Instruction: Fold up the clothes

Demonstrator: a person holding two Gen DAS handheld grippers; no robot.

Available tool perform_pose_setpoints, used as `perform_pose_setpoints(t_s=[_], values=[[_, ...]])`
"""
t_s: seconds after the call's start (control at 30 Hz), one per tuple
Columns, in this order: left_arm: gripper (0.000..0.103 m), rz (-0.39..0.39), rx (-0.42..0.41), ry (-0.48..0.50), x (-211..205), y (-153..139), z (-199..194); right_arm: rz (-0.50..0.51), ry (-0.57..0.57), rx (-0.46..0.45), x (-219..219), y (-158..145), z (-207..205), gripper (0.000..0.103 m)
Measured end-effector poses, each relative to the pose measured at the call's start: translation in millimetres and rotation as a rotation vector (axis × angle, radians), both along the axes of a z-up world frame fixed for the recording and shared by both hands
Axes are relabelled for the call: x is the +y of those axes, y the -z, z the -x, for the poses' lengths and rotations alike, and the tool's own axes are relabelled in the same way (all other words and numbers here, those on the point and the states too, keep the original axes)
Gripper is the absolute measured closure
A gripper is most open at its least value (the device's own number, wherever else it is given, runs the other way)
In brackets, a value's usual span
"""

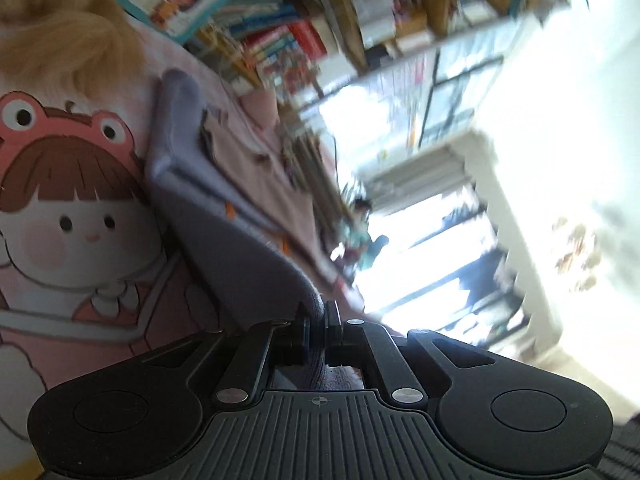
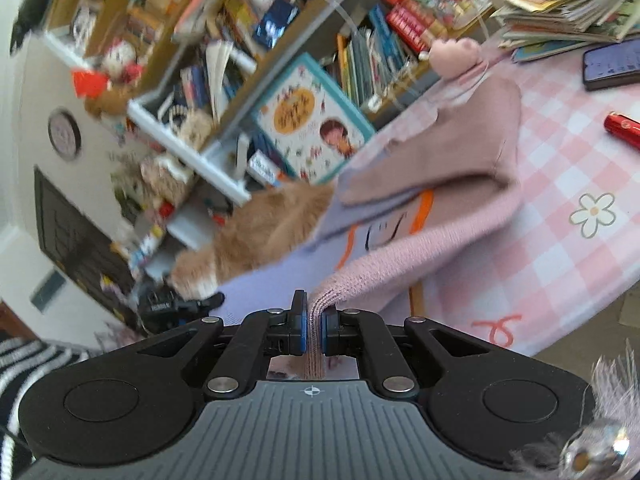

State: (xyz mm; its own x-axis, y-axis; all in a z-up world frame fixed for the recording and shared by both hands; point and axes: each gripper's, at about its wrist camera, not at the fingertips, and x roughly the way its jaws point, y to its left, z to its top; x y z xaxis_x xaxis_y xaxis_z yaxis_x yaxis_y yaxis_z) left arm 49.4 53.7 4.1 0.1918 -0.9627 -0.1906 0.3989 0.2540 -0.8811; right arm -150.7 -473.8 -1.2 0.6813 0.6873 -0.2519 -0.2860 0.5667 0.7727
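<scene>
The garment is a knit sweater, pink (image 2: 460, 168) with a lavender panel (image 2: 280, 280) and orange lines, lying partly lifted off a pink checked tablecloth (image 2: 560, 264). In the right wrist view my right gripper (image 2: 316, 326) is shut on the pink ribbed hem, which rises in a taut fold from the pads. In the left wrist view my left gripper (image 1: 318, 326) is shut on a rolled edge of the sweater's greyish-lavender part (image 1: 224, 248), which stretches up and to the left. That view is blurred.
An orange cat (image 2: 264, 228) lies against the sweater's far side; its fur (image 1: 68, 44) also shows in the left wrist view. A phone (image 2: 612, 64) and a red tube (image 2: 624, 128) lie on the cloth. Crowded bookshelves (image 2: 248, 40) stand behind. A cartoon print (image 1: 76, 216) covers the surface at left.
</scene>
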Motion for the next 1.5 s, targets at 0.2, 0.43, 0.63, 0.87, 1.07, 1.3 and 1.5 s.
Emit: perform_pose_setpoints(t_s=[0.2,0.43,0.63,0.87,1.07,1.3,1.5], values=[[0.098,0.115,-0.019,-0.083,-10,-17,-38,-0.171,0.192,-0.079,-22,9,-32,0.097],[0.098,0.145,-0.017,-0.213,-26,-26,-85,-0.258,0.36,-0.144,-31,-3,-91,0.097],[0.097,-0.019,-0.043,-0.25,-50,-26,-129,-0.111,0.445,-0.028,-34,-11,-156,0.097],[0.097,-0.113,0.043,-0.267,-64,6,-164,-0.1,0.503,0.119,-35,19,-193,0.097],[0.068,-0.197,0.11,-0.279,-64,24,-174,-0.13,0.564,0.178,-40,41,-199,0.084],[0.043,-0.29,-0.164,-0.355,-44,-27,-137,0.015,0.656,0.115,-51,16,-180,0.059],[0.041,-0.549,-0.331,-0.302,-66,-26,-106,0.436,0.598,0.087,-20,-2,-172,0.051]])
